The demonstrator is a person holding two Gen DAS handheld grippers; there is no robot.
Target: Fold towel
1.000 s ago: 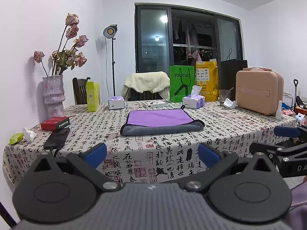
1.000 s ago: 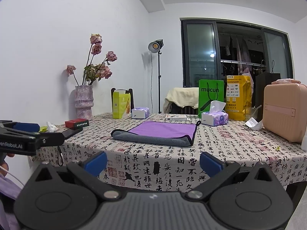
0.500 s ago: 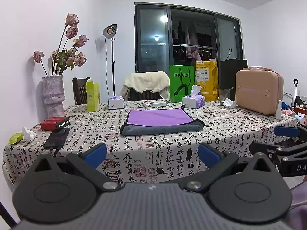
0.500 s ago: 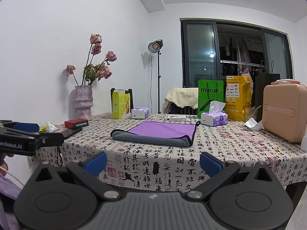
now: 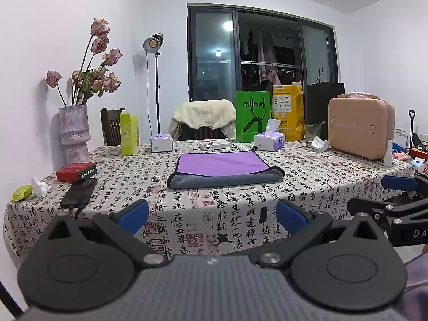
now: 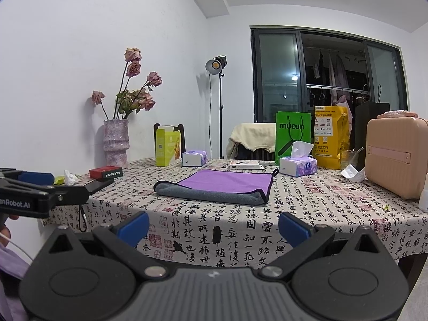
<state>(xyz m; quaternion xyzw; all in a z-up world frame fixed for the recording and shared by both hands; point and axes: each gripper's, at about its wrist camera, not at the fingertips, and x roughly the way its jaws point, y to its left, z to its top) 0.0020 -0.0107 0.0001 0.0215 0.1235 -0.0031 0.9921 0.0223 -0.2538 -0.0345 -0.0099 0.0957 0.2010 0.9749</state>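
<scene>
A towel, purple on top and grey underneath, lies folded flat on the table [image 5: 218, 164], its grey fold toward me. It also shows in the right wrist view [image 6: 222, 187]. My left gripper [image 5: 212, 215] is open and empty, held off the table's near edge, well short of the towel. My right gripper [image 6: 214, 226] is open and empty, also off the near edge. Each gripper shows at the side of the other's view: the right one [image 5: 396, 195], the left one [image 6: 34, 187].
The table [image 5: 240, 208] has a calligraphy-print cloth. On it are a vase of dried roses [image 5: 73, 133], a red box [image 5: 76, 171], a black phone [image 5: 79, 192], tissue packs [image 5: 268, 140], a green bag [image 5: 252, 116] and a pink case [image 5: 361, 128].
</scene>
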